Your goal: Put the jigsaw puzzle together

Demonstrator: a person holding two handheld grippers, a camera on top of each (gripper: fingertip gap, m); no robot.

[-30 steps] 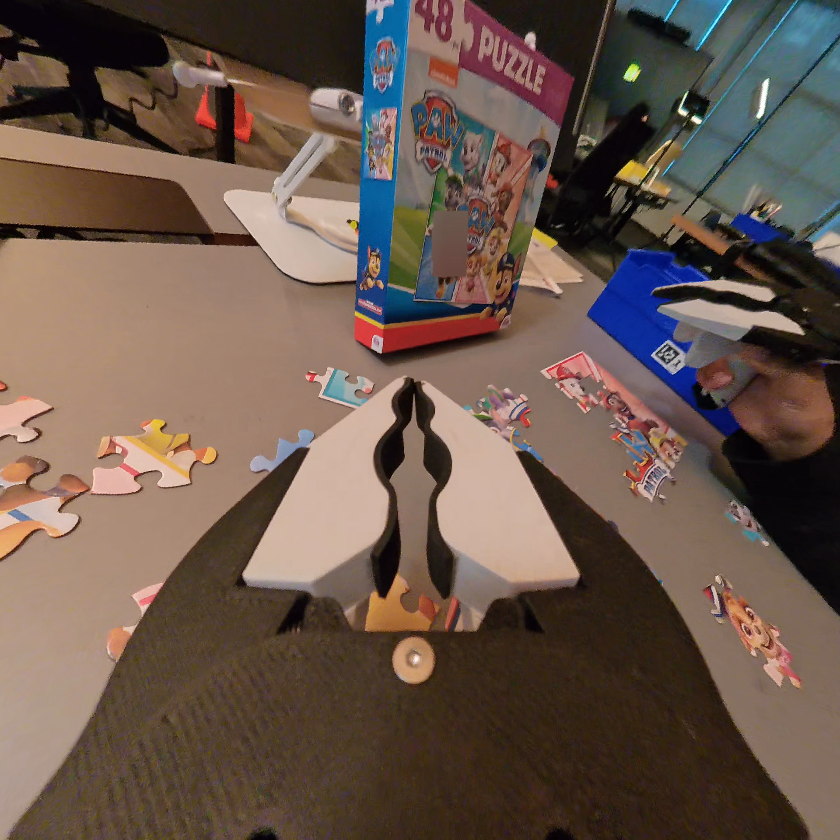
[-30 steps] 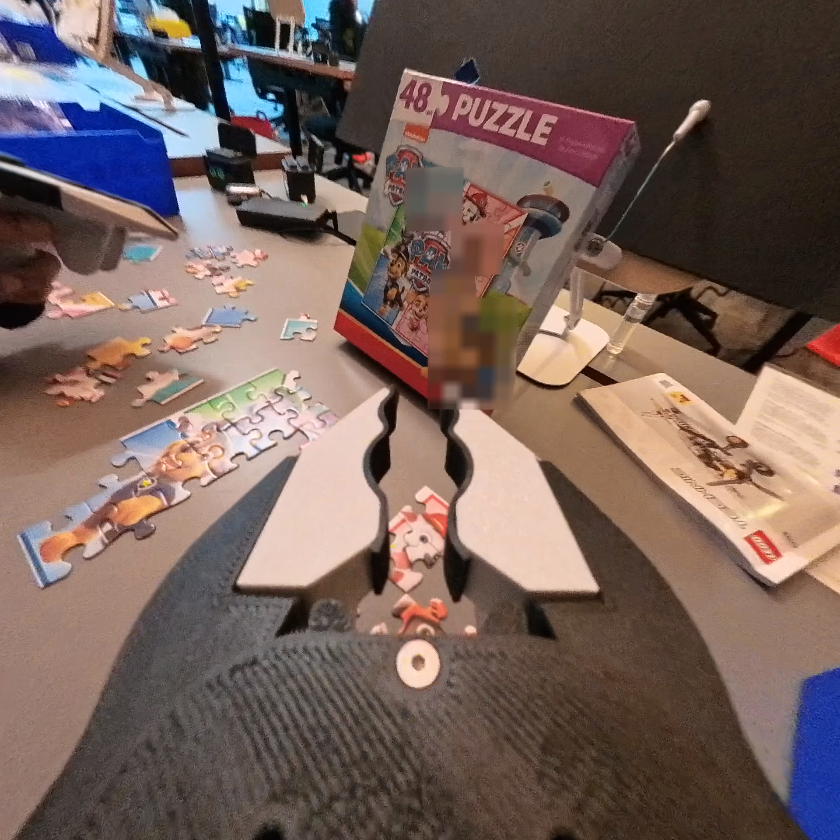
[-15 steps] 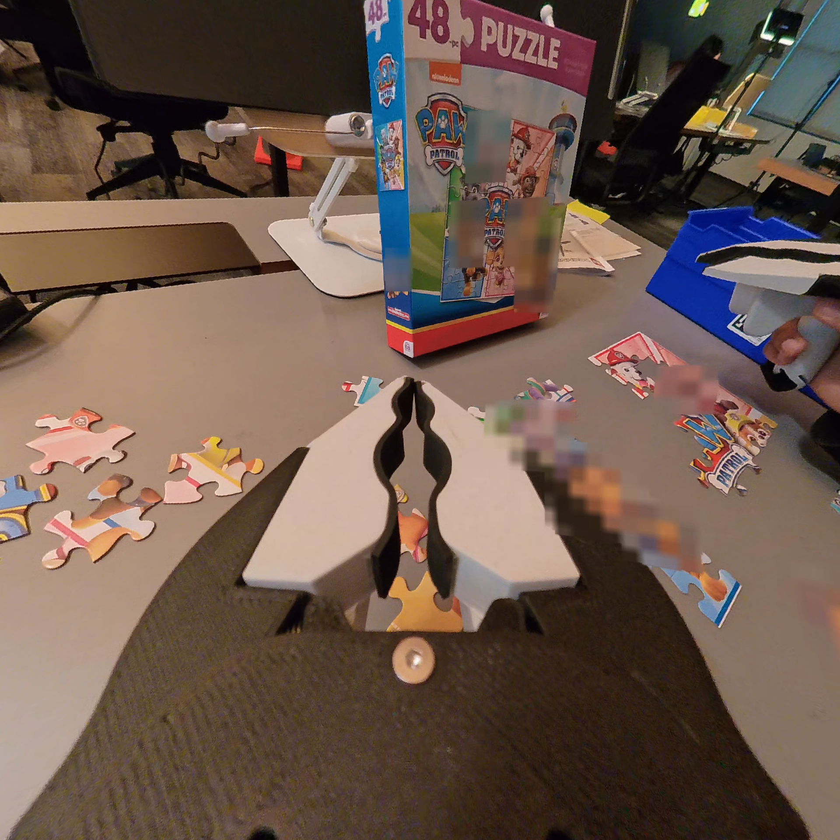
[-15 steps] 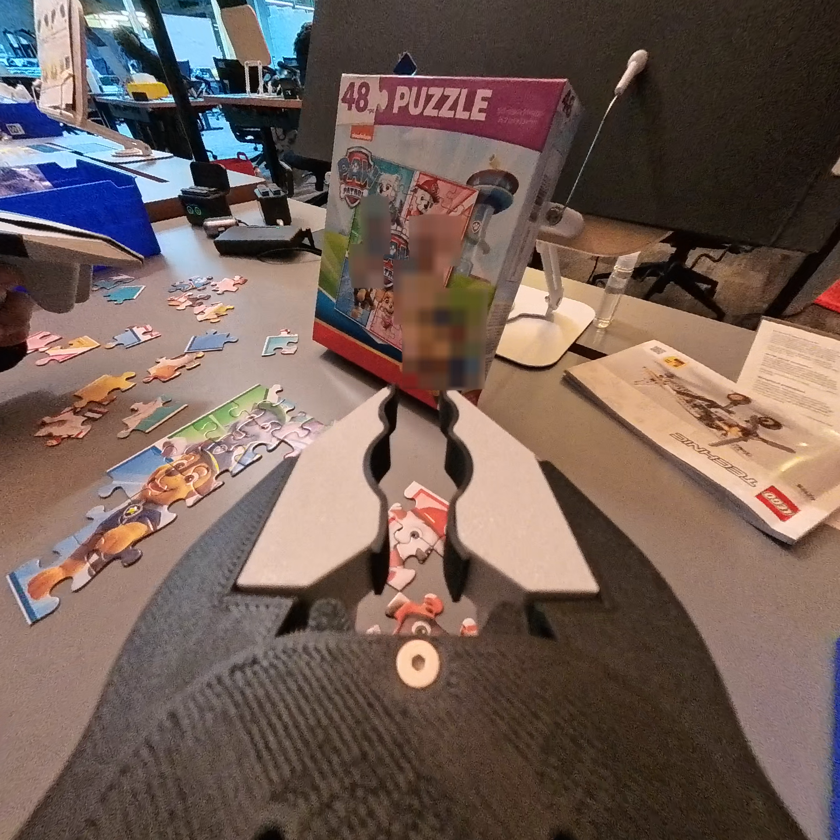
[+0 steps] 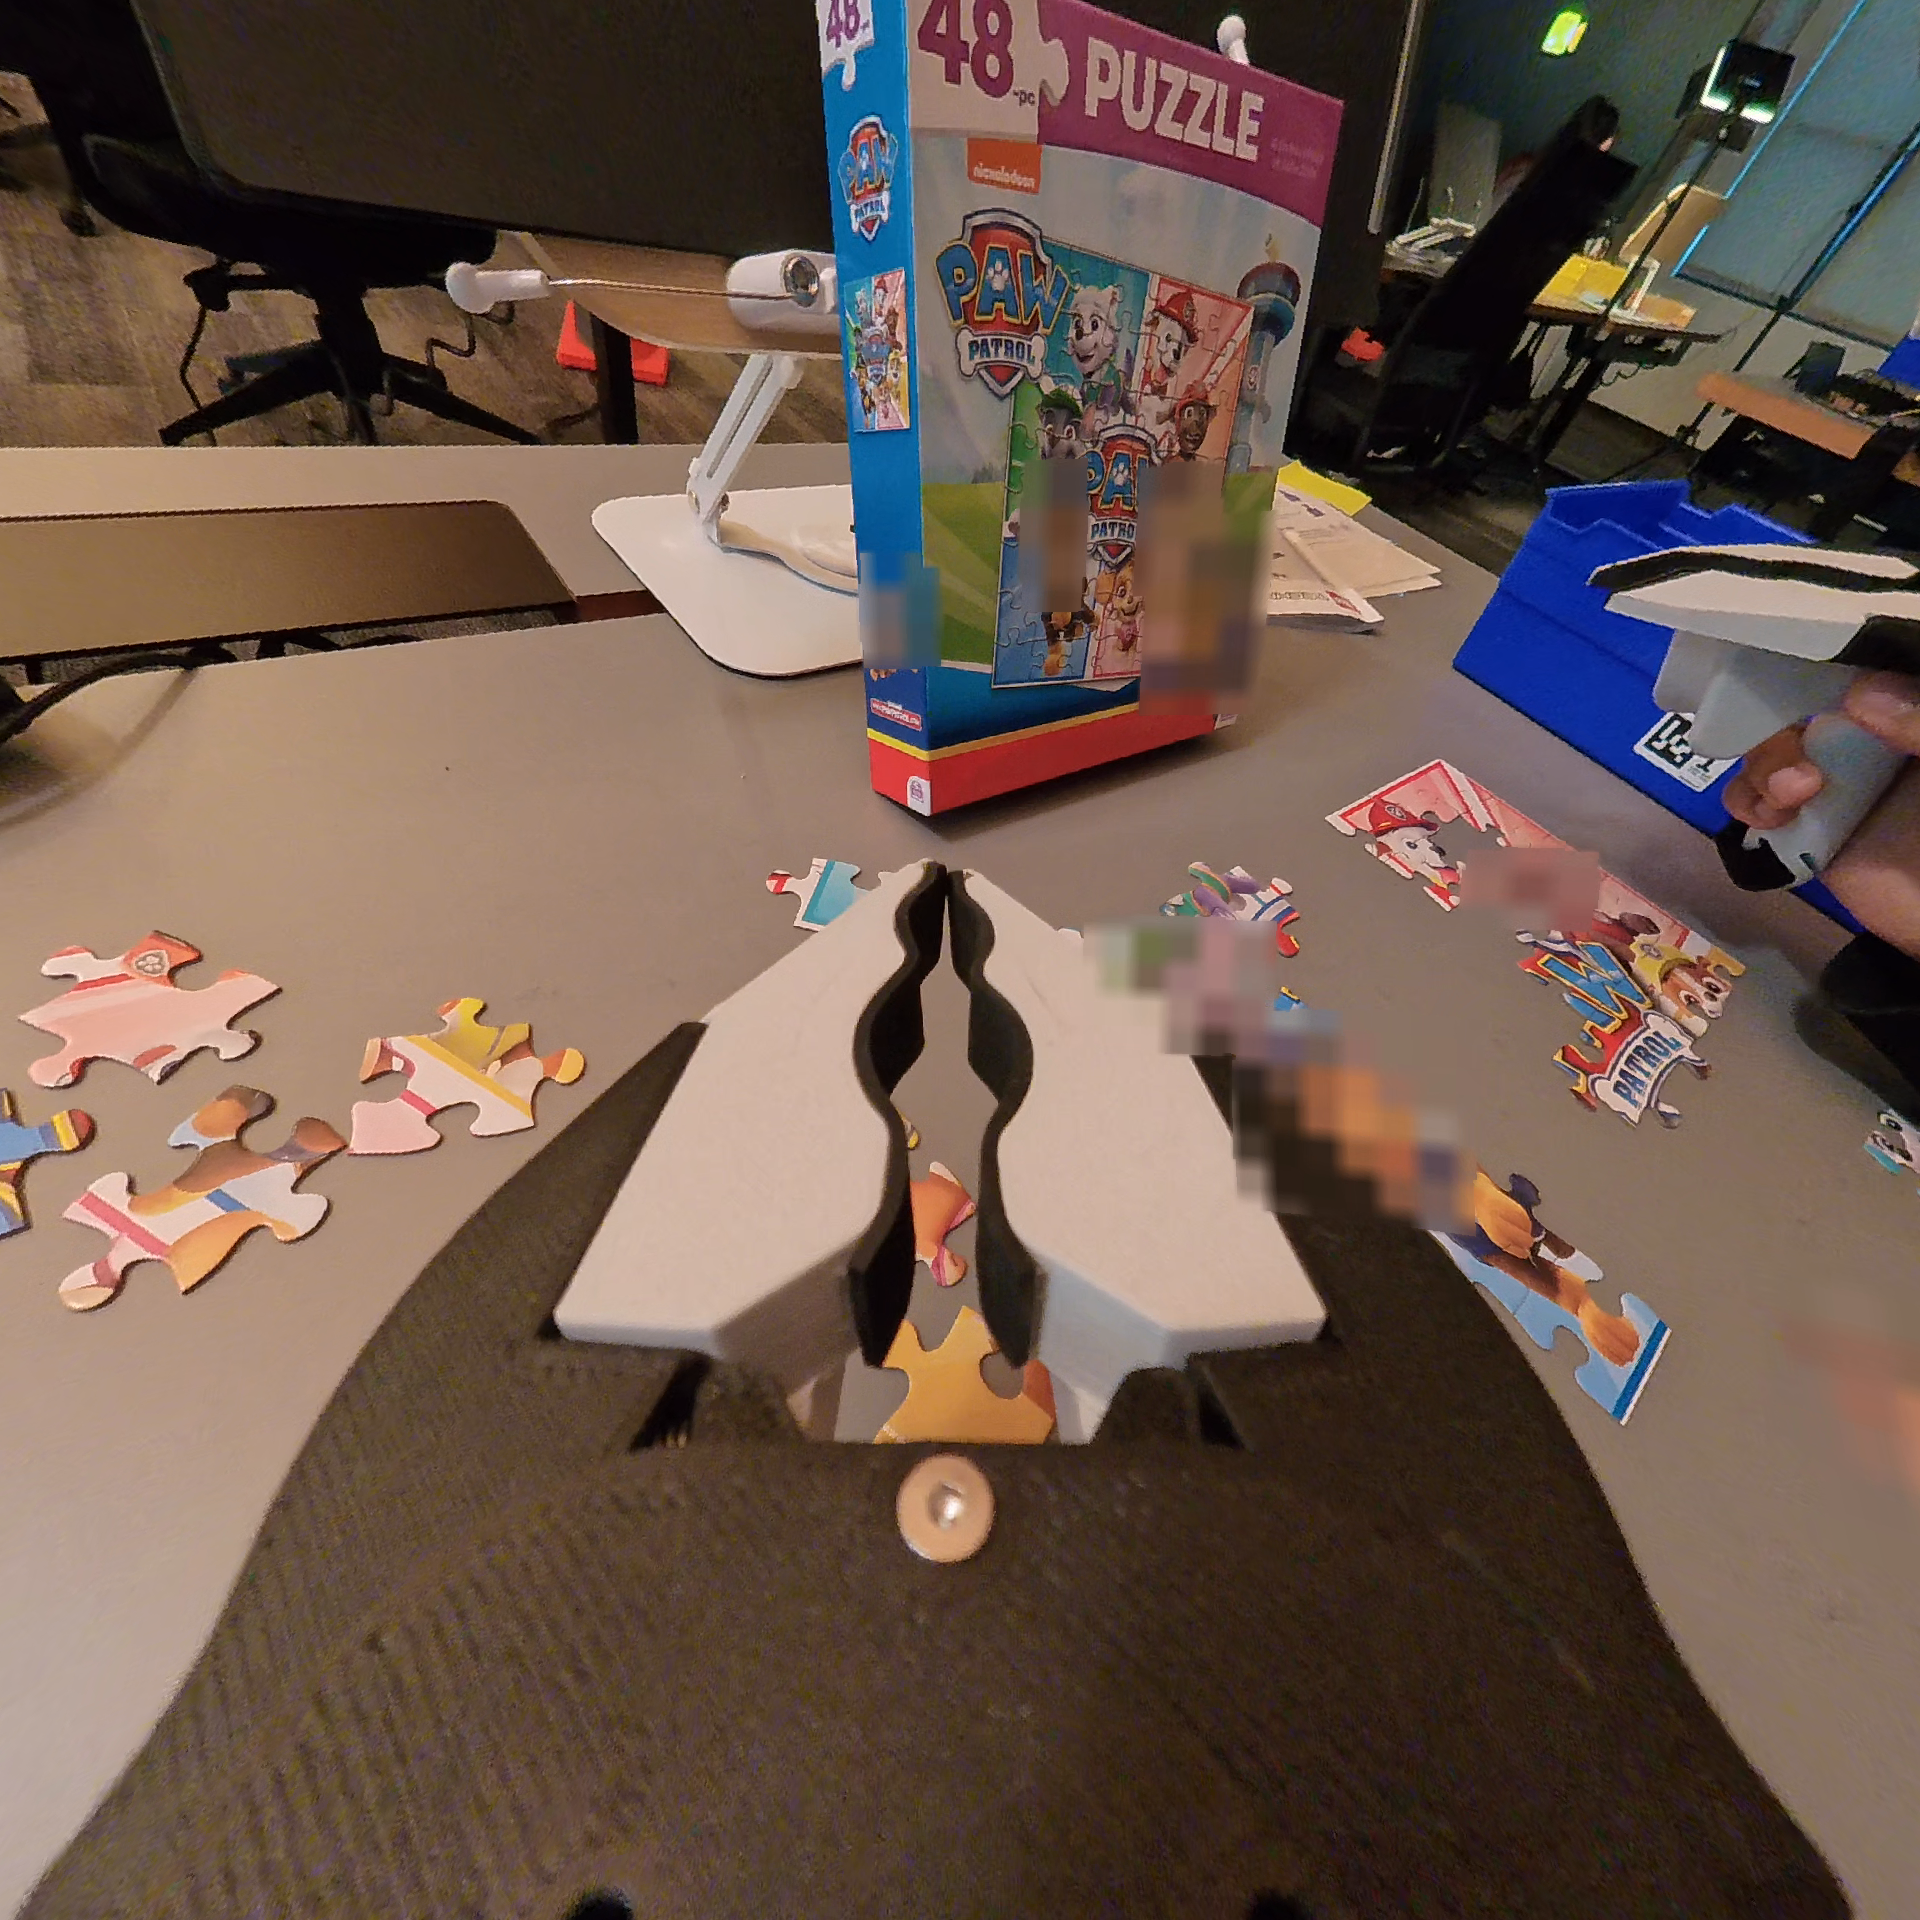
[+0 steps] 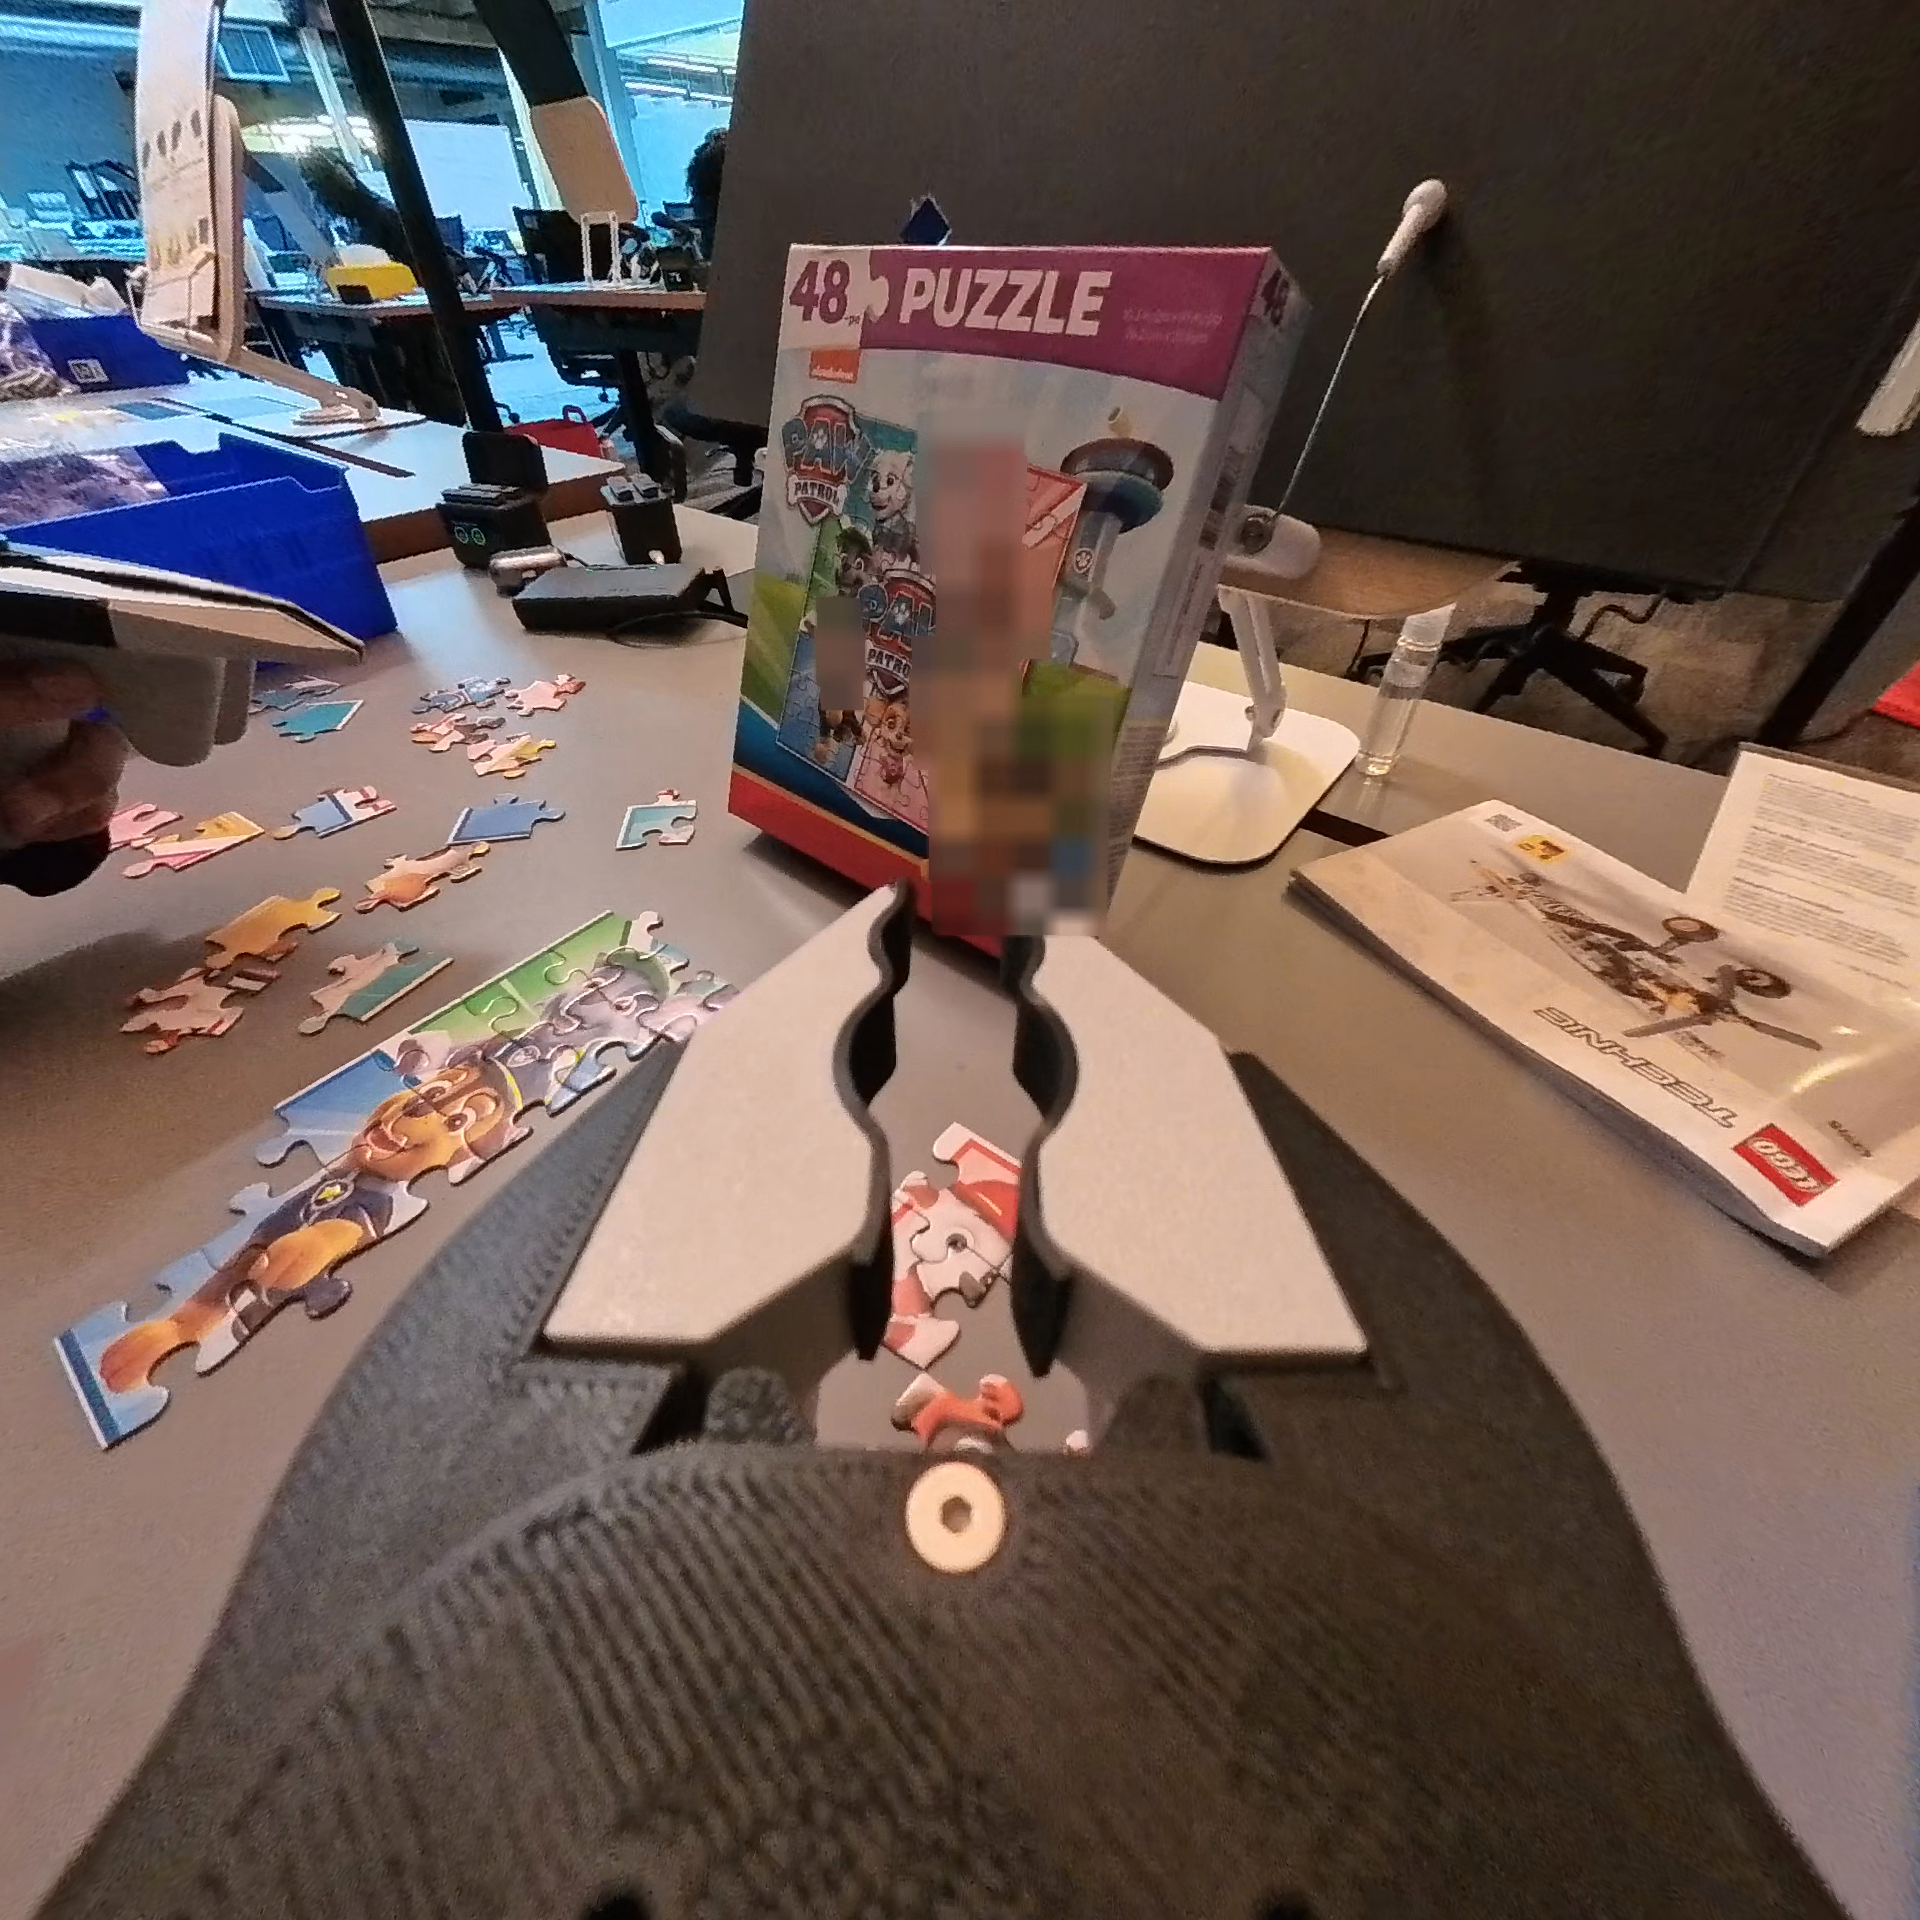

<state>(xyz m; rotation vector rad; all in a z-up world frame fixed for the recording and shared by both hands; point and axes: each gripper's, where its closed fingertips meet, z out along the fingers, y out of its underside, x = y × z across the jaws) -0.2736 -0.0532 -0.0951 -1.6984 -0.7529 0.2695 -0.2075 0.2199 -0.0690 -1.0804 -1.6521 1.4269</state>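
the left gripper (image 5: 943, 878) stayed pressed together on nothing, above loose pieces (image 5: 468, 1070) on the table (image 5: 520, 790), though it had swung to face the box (image 5: 1091, 416). the right gripper (image 6: 956, 925) stayed slightly spread and empty over red-white pieces (image 6: 951, 1236), the box just ahead.
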